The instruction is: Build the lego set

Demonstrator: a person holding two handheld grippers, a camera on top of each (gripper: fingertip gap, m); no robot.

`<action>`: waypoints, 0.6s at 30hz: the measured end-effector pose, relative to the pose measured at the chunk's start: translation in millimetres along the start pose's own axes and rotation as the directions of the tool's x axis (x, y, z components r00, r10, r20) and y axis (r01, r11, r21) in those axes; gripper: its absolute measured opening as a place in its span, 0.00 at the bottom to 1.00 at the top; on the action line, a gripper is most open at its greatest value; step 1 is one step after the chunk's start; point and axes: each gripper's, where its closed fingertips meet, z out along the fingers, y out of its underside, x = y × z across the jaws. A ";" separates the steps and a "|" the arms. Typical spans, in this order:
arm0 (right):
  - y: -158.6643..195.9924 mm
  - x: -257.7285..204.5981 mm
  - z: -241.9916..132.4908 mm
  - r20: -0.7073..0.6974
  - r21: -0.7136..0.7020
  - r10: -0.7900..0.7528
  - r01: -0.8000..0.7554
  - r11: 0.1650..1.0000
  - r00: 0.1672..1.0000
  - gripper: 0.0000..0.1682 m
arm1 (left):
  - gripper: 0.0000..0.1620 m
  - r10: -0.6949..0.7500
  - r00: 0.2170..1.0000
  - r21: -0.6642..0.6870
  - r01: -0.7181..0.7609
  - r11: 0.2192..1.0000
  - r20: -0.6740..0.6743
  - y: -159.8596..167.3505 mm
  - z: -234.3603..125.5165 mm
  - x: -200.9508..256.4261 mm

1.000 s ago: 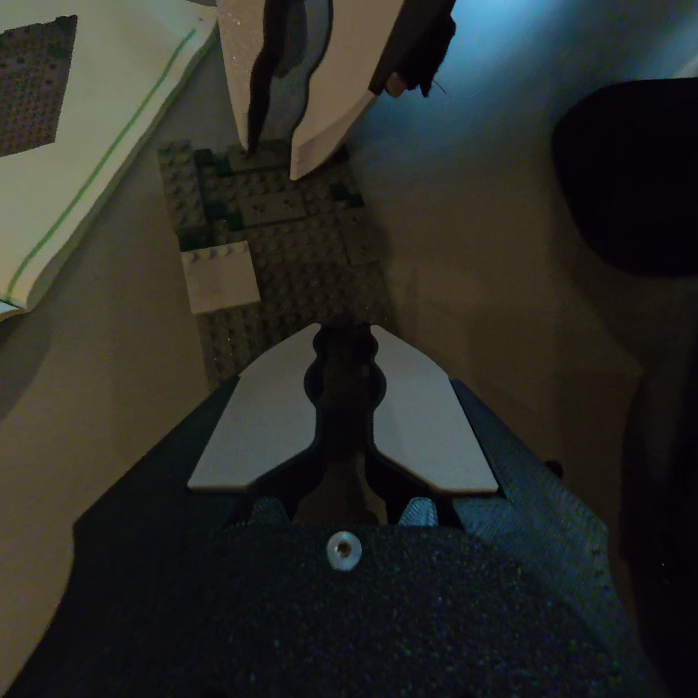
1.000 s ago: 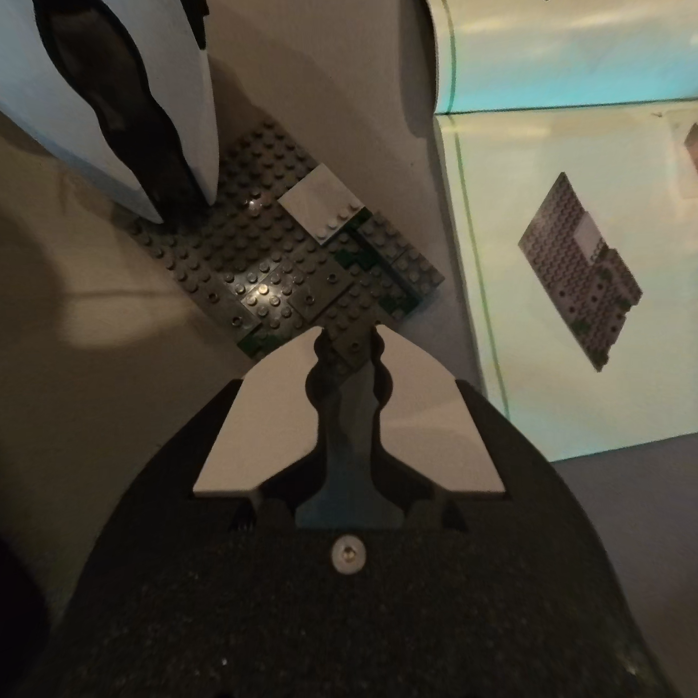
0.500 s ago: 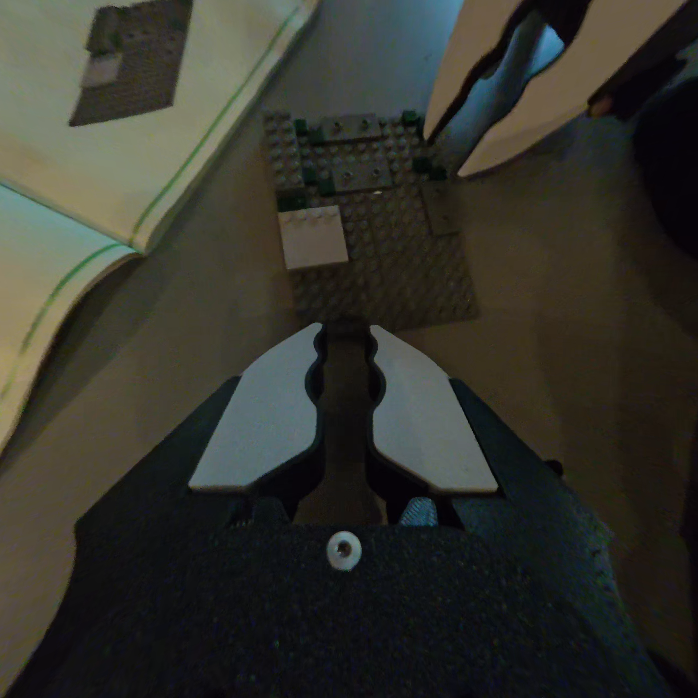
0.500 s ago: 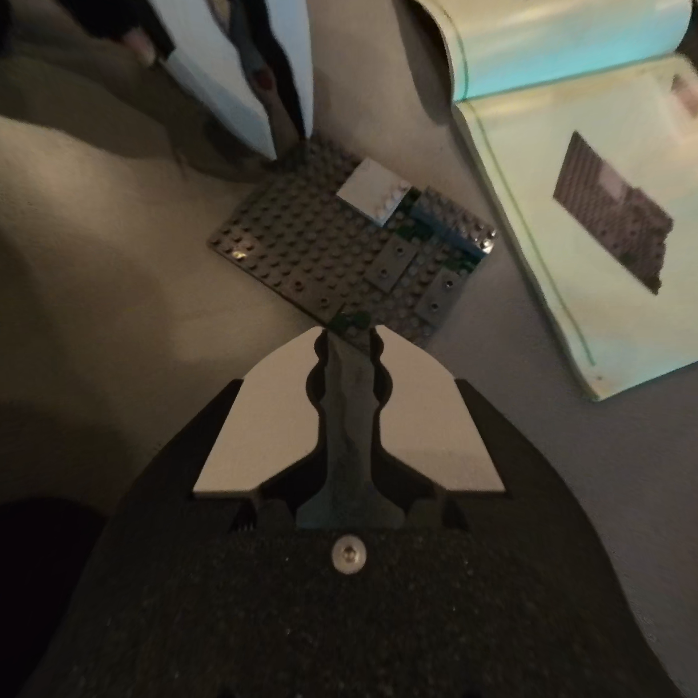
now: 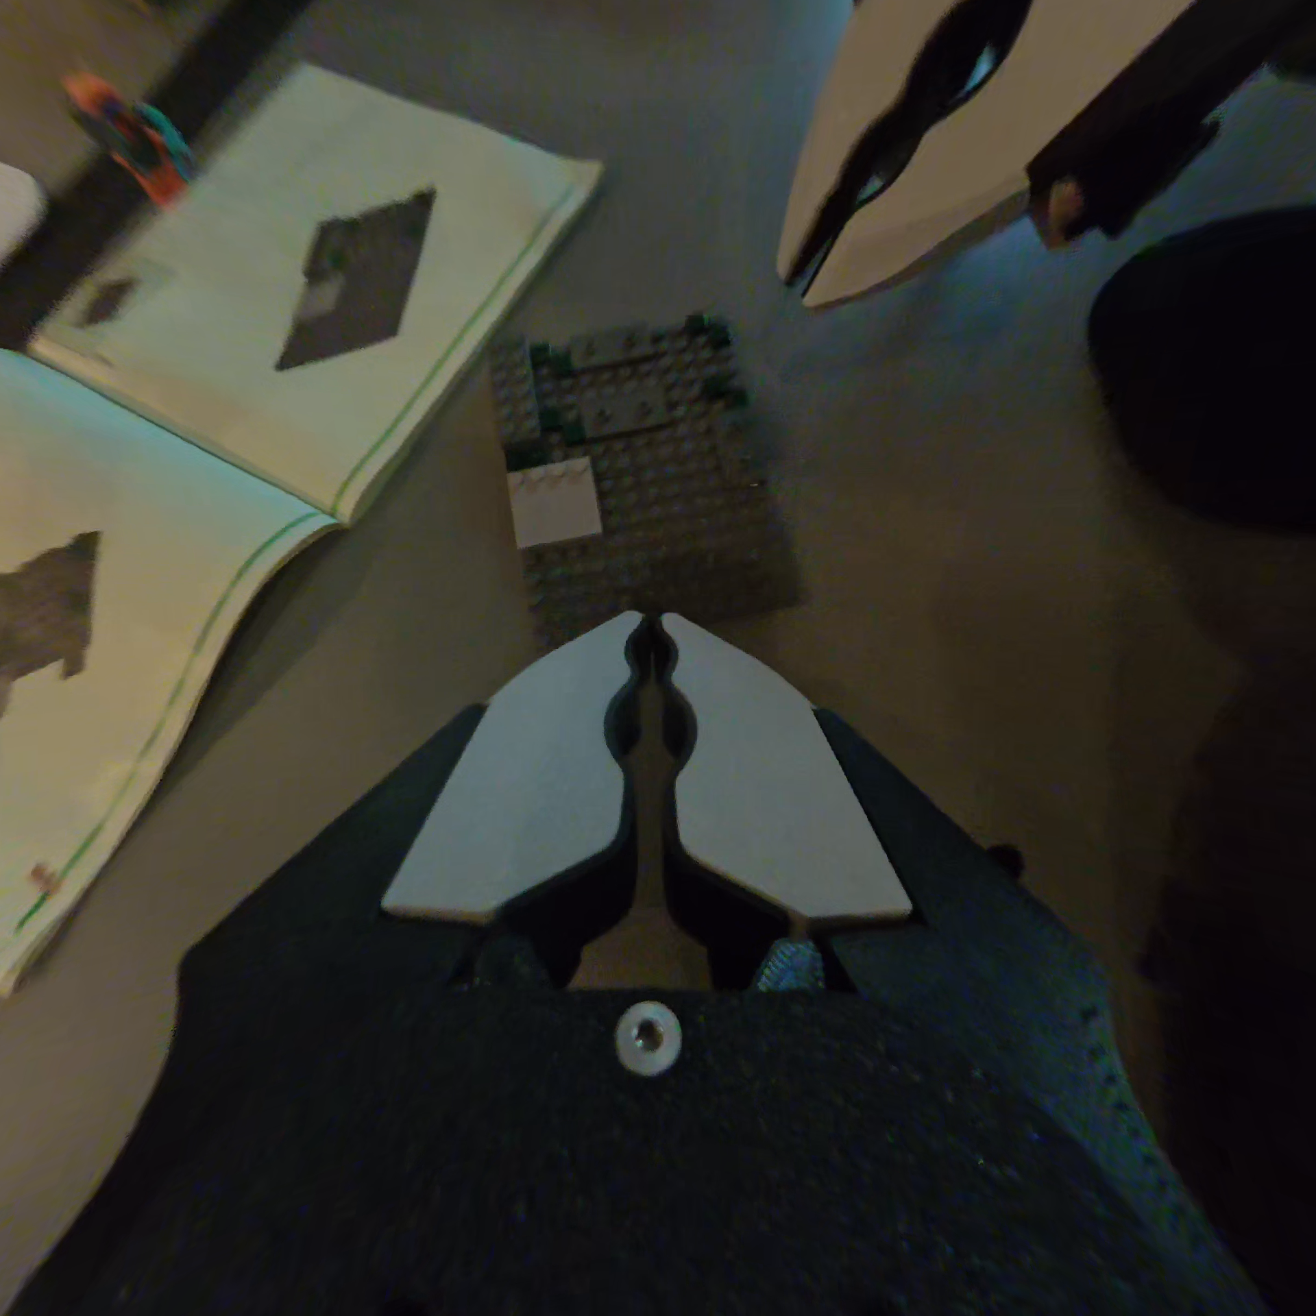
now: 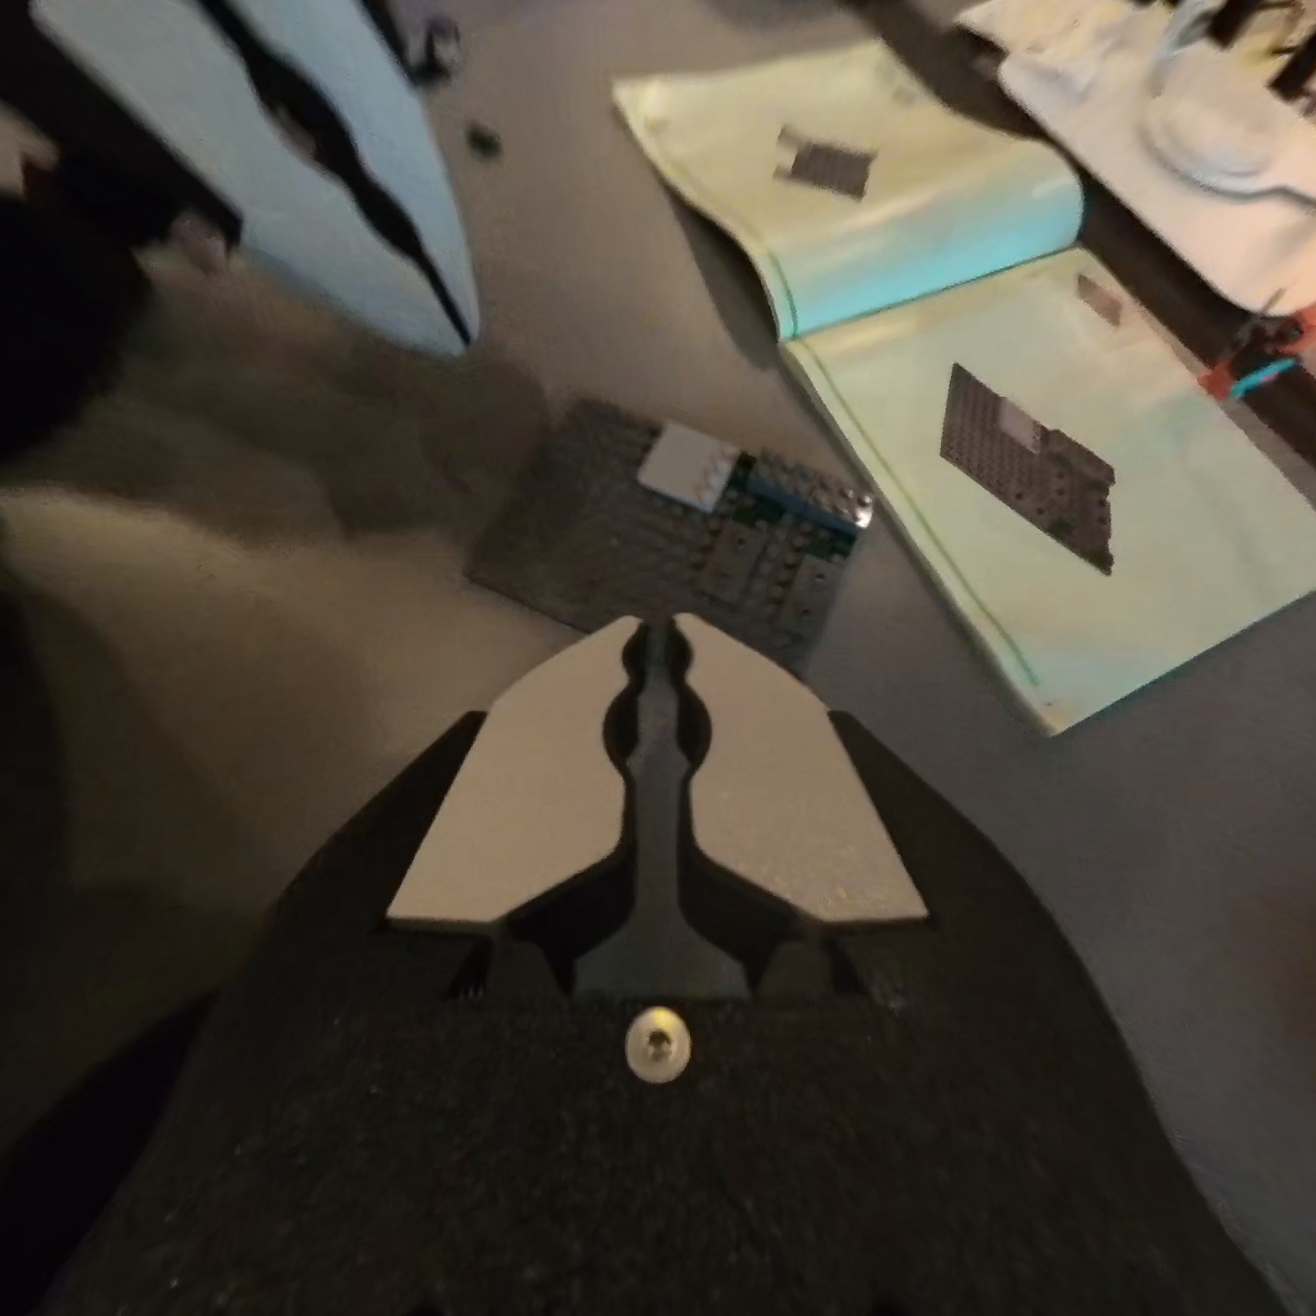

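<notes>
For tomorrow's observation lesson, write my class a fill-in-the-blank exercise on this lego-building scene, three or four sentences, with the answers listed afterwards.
1. The grey lego baseplate lies flat on the ____.
2. The one pale tile fixed on the baseplate is ____ in colour.
3. Beside the baseplate lies an instruction booklet, and it is ____, not closed.
4. Neither the left gripper nor the right gripper holds a ____.

Missing words: table; white; open; brick
</notes>
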 end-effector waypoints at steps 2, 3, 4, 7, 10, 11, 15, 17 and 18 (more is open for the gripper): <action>-3.2 -14.6 -2.3 -0.020 0.025 0.081 -0.081 0.996 0.997 0.00 | 0.00 -0.011 0.997 0.003 0.010 1.000 0.076 -0.8 -7.5 4.5; -2.6 -20.6 -1.8 -0.044 0.031 0.119 -0.118 0.993 0.992 0.00 | 0.00 -0.022 0.993 -0.003 0.023 1.000 0.112 1.0 -9.6 6.8; -0.9 -26.0 -0.6 -0.074 0.036 0.158 -0.156 0.987 0.985 0.00 | 0.00 -0.042 0.990 -0.003 0.043 0.999 0.135 2.9 -11.0 10.8; 4.0 -40.0 2.4 -0.158 0.061 0.261 -0.254 0.965 0.952 0.00 | 0.00 -0.116 0.976 0.030 0.113 0.993 0.182 7.8 -14.0 22.3; 7.4 -48.4 4.5 -0.228 0.075 0.314 -0.305 0.949 0.922 0.00 | 0.00 -0.171 0.959 0.055 0.163 0.985 0.226 16.7 -14.0 26.0; 8.4 -49.9 5.9 -0.246 0.070 0.324 -0.316 0.946 0.914 0.00 | 0.00 -0.188 0.957 0.063 0.178 0.982 0.223 18.8 -13.4 28.1; 3.0 -53.1 14.4 -0.308 0.035 0.295 -0.299 0.954 0.905 0.00 | 0.00 -0.200 0.948 0.072 0.188 0.980 0.248 22.3 -13.3 27.0; -2.4 -53.9 18.3 -0.320 0.036 0.297 -0.302 0.953 0.900 0.00 | 0.00 -0.200 0.945 0.078 0.186 0.979 0.258 20.6 -14.0 25.0; -4.3 -53.8 20.2 -0.326 0.036 0.298 -0.304 0.952 0.897 0.00 | 0.00 -0.202 0.944 0.079 0.188 0.979 0.260 20.0 -13.9 24.4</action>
